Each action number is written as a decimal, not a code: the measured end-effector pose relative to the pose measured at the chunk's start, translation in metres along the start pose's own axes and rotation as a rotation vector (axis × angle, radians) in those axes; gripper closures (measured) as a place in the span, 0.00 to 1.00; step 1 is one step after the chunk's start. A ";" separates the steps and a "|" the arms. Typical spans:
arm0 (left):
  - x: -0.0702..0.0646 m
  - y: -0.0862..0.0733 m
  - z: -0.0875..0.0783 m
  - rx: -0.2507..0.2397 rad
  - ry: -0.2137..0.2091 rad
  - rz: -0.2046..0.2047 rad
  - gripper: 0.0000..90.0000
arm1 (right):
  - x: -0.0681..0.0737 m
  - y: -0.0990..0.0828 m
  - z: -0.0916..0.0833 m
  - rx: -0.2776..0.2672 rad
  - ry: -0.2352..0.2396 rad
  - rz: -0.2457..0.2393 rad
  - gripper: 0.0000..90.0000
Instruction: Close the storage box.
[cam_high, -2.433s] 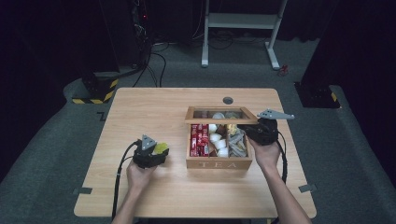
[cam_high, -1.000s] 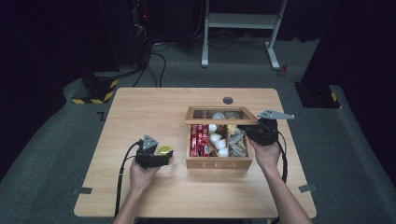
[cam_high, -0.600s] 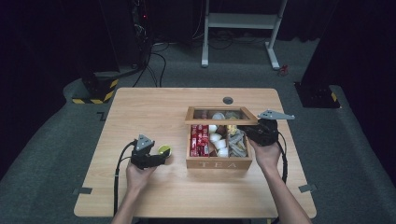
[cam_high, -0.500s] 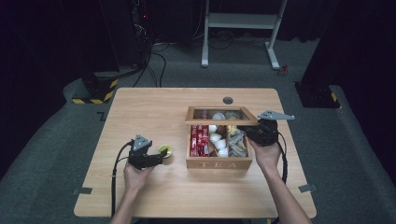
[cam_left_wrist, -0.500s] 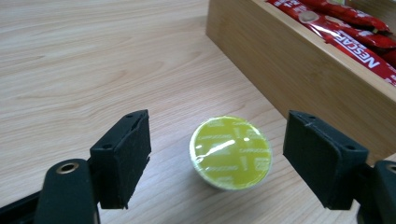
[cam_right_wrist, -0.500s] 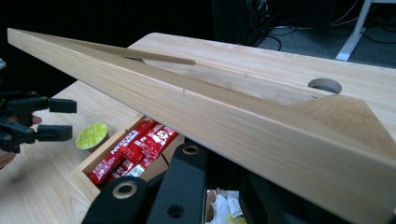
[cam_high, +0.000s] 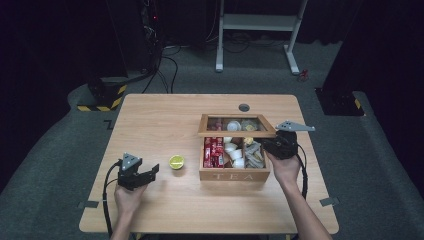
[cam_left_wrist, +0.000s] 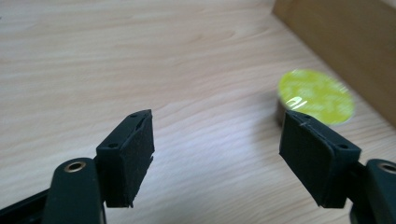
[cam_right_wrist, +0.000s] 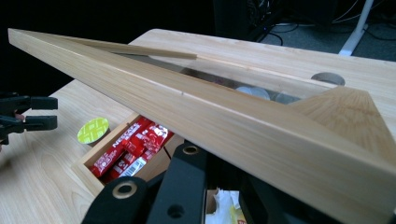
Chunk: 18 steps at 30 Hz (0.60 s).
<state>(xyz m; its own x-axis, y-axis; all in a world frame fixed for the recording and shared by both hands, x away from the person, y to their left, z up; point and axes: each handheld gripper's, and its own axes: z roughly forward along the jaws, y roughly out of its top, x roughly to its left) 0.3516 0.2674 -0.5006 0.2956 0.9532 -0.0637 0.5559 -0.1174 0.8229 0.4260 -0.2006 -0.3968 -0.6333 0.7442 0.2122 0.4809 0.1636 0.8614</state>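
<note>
**Green-Topped Capsule Left on the Table Beside the Tea Box**

The small capsule with the yellow-green foil top (cam_high: 176, 161) sat upright on the wooden table (cam_high: 165, 115), just left of the wooden tea box (cam_high: 234, 174) and apart from it. The left gripper (cam_high: 151, 171) lay a little way to the capsule's left, its jaws pointed toward it. In the left gripper view the capsule (cam_left_wrist: 315, 96) stood beyond the tip of one pad, outside the gap; the jaws had just been closing somewhat but remained parted, with nothing between them.

The right gripper (cam_high: 272, 145) rested at the box's right edge, clamped on the glass-paned lid (cam_high: 236, 125), which it held raised at a slant. Beneath the lid (cam_right_wrist: 224, 116) red sachets (cam_right_wrist: 130, 149) filled the left compartment, with pale pods and paper packets in the others.
</note>
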 end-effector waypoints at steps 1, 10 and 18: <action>0.002 -0.003 0.000 0.009 0.009 -0.006 0.30 | 0.000 0.000 0.000 0.000 0.000 0.000 1.00; 0.013 -0.019 0.000 0.051 0.060 -0.027 0.29 | 0.002 -0.007 -0.002 0.007 -0.004 -0.002 1.00; 0.013 -0.026 0.007 0.087 0.074 -0.028 0.29 | 0.003 -0.013 -0.006 0.004 -0.016 -0.009 1.00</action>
<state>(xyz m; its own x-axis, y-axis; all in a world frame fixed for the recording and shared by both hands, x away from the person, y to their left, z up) 0.3464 0.2810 -0.5264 0.2228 0.9740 -0.0410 0.6294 -0.1116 0.7690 0.4139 -0.2042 -0.4048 -0.6280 0.7528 0.1972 0.4777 0.1730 0.8613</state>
